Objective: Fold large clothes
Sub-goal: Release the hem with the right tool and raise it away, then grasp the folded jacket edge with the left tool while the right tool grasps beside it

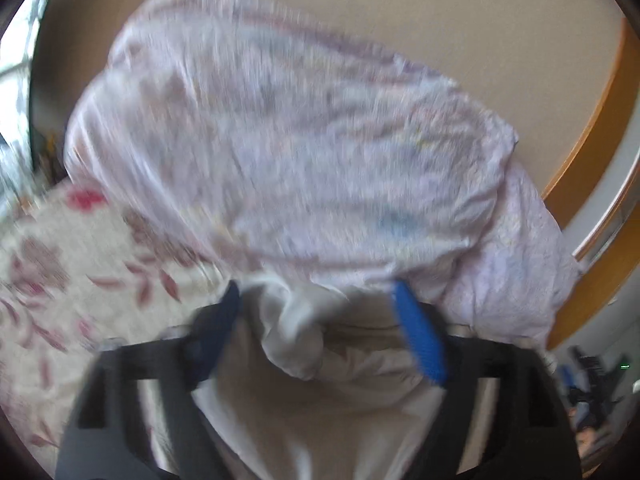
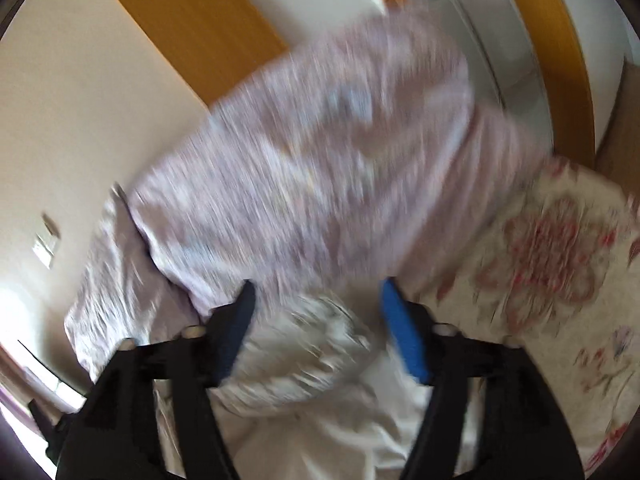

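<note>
A large pale lilac garment [image 1: 280, 140] with a faint print hangs in the air, blurred by motion. It also fills the middle of the right wrist view [image 2: 320, 168]. My left gripper [image 1: 316, 296] has its blue fingers [image 1: 420, 340] spread wide, with a bunched white part of the cloth [image 1: 296, 340] lying between them. My right gripper [image 2: 316, 292] also stands with its fingers [image 2: 404, 332] apart and crumpled white cloth [image 2: 304, 356] between them. Neither pair of pads visibly pinches the cloth.
A bed cover with red and pink flowers lies below, at the left of the left wrist view [image 1: 60, 272] and at the right of the right wrist view [image 2: 560, 264]. A beige wall [image 1: 460, 20] and orange wood trim [image 2: 192, 12] stand behind.
</note>
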`<act>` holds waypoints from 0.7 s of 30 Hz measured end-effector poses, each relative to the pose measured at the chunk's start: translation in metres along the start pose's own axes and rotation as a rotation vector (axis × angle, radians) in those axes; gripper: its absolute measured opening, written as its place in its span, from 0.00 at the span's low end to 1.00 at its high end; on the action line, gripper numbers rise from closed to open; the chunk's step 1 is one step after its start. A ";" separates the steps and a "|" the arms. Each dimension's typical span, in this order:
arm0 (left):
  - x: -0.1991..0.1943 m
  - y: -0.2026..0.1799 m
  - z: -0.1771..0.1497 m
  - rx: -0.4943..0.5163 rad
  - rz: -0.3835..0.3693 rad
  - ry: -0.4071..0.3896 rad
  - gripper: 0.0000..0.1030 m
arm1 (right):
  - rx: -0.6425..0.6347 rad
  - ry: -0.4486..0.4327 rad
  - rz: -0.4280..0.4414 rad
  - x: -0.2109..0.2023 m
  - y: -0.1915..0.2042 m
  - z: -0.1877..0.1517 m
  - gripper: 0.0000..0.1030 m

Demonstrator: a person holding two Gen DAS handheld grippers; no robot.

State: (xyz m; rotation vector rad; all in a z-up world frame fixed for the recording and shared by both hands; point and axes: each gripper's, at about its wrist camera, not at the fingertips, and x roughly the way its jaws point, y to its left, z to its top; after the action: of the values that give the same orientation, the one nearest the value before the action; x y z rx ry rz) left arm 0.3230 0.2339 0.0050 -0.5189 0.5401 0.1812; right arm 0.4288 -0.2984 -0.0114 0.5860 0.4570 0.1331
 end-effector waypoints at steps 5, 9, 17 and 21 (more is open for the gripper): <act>-0.030 -0.023 -0.013 0.138 0.006 -0.056 0.86 | -0.277 0.066 -0.055 -0.007 0.031 -0.021 0.67; -0.028 -0.047 -0.041 0.251 0.031 -0.048 0.86 | -0.420 0.172 -0.108 0.010 0.042 -0.057 0.60; 0.028 -0.043 -0.073 0.306 0.171 0.056 0.86 | -0.492 0.293 -0.221 0.052 0.039 -0.097 0.58; 0.051 -0.033 -0.076 0.278 0.223 0.093 0.86 | -0.495 0.312 -0.253 0.066 0.037 -0.103 0.58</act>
State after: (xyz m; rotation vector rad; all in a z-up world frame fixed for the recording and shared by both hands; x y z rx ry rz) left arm 0.3425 0.1679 -0.0636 -0.1956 0.7023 0.2907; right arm 0.4414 -0.1994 -0.0919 0.0161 0.7669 0.0909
